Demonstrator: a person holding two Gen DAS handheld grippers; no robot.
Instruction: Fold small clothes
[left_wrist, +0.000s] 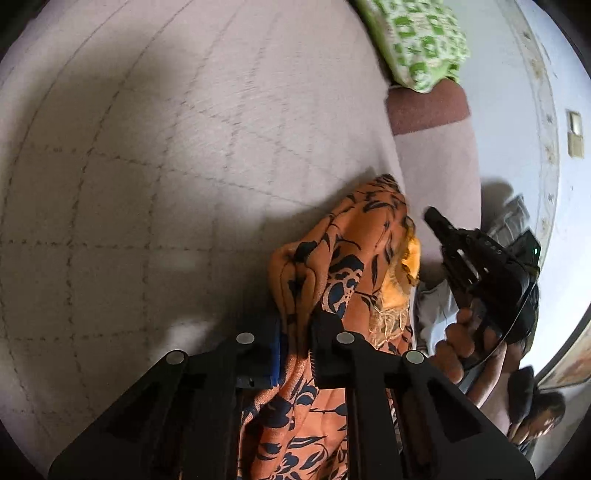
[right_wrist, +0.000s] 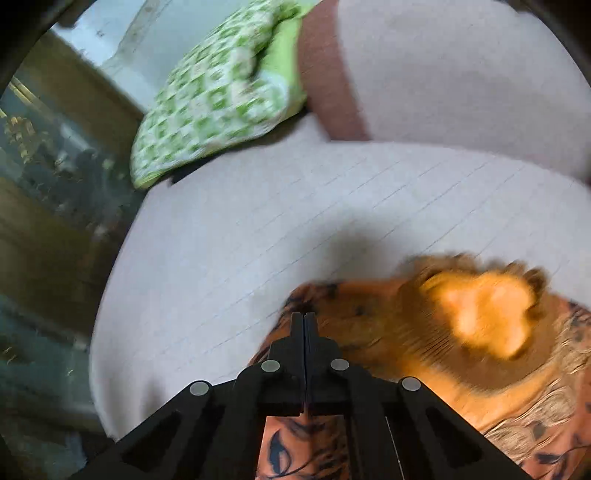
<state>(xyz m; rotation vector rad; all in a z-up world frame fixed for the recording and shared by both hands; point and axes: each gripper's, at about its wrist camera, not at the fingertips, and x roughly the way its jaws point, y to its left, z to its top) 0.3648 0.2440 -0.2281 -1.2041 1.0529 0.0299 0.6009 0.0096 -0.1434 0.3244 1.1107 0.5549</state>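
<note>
An orange garment with a dark blue leaf print (left_wrist: 332, 266) hangs bunched above the pale quilted bed (left_wrist: 147, 166). My left gripper (left_wrist: 295, 332) is shut on a fold of it, cloth running between the fingers. My right gripper (left_wrist: 434, 218) shows to the right of the cloth in the left wrist view, held in a hand, apart from the garment. In the right wrist view my right gripper (right_wrist: 304, 321) has its fingers pressed together with nothing between them, over the blurred garment (right_wrist: 461, 332), whose bright orange inside and pale lace trim show.
A green and white patterned pillow (right_wrist: 214, 96) lies at the head of the bed, next to a maroon band of blanket (right_wrist: 328, 74). The bed edge and a dark wooden cabinet (right_wrist: 48, 184) are at left. A person sits at the lower right (left_wrist: 543, 417).
</note>
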